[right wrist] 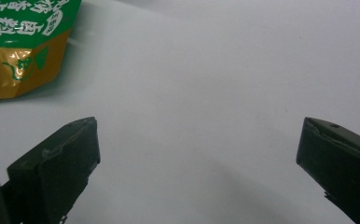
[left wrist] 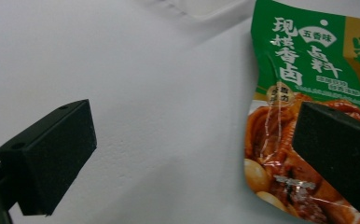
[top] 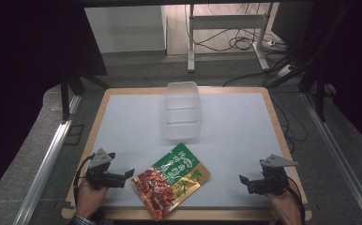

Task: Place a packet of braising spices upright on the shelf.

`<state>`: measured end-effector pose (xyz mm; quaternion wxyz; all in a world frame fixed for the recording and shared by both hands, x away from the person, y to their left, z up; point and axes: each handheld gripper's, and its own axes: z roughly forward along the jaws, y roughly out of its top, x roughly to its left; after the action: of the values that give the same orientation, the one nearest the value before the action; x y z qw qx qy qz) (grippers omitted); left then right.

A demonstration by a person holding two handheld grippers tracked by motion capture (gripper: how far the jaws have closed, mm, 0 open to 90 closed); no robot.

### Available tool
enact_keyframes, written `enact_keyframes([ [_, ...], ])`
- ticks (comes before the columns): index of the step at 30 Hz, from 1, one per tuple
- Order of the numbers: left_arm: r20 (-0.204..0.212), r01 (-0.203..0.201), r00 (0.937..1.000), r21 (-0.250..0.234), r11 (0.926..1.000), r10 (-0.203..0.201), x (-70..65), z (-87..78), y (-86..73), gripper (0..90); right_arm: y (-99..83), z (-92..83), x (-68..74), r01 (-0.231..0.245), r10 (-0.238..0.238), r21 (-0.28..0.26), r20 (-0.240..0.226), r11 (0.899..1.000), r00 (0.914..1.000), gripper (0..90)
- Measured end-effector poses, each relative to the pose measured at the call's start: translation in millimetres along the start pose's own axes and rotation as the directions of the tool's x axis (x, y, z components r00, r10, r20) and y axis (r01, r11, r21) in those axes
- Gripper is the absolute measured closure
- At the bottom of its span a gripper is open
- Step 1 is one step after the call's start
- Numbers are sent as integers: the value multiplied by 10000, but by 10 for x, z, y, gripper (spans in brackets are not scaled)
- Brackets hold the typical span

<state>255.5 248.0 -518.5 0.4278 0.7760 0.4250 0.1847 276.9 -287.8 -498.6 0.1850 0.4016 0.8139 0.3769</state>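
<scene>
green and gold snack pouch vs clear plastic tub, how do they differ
The green and gold snack pouch is printed and opaque; the clear plastic tub is see-through. The pouch lies flat and skewed at the near edge beside the left gripper; the tub stands at the far edge. Both rest on the white table.

The snack pouch near the table's front edge was glossy plastic film, creased, catching glints across its green, gold and red print. The container toward the far edge looked like clear, slightly frosted plastic, standing on a matt, smooth white table top rimmed in pale wood. The left gripper and right gripper had matt black jaws, their faces finely textured, under dull grey plates.
</scene>
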Motion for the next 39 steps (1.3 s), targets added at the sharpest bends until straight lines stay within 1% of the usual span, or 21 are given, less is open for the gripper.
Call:
enact_keyframes([
  [1,124,47,9999,70,10000,-48,15,13,-12,0,2,7,25,159,-160,62,72,9999,9998,0],
  [3,170,54,9998,57,10000,-55,12,15,-10,2,10,5,49,303,-303,37,169,9995,9994,0],
  [6,181,-20,9998,-5,10000,20,6,19,-11,4,13,7,55,360,-360,14,168,9994,9992,0],
  [9,135,-239,9996,117,9996,238,4,29,-15,5,14,4,49,318,-316,-108,174,9994,9993,0],
  [11,92,-364,9993,103,9993,363,-5,31,-10,3,14,0,43,306,-303,-163,193,9994,9994,0],
  [14,98,-432,9990,157,9989,431,-25,37,-3,0,10,-9,24,170,-167,-268,111,9995,9998,0],
  [15,94,-523,9986,259,9983,521,-38,43,-1,0,10,-8,22,156,-154,-286,71,9995,9999,0],
  [26,-42,-628,9980,306,9976,630,-63,49,7,0,21,3,30,282,-282,-344,-1,9990,9996,0],
  [29,-227,-783,9966,516,9956,796,-77,69,7,0,32,13,47,355,-356,-314,-29,9989,9994,0],
  [32,-241,-859,9959,599,9945,875,-85,84,8,0,45,27,60,352,-356,-317,-98,9989,9993,0],
  [39,-233,-872,9958,609,9943,888,-92,87,10,0,58,34,69,271,-279,-458,-178,9986,9995,0],
])
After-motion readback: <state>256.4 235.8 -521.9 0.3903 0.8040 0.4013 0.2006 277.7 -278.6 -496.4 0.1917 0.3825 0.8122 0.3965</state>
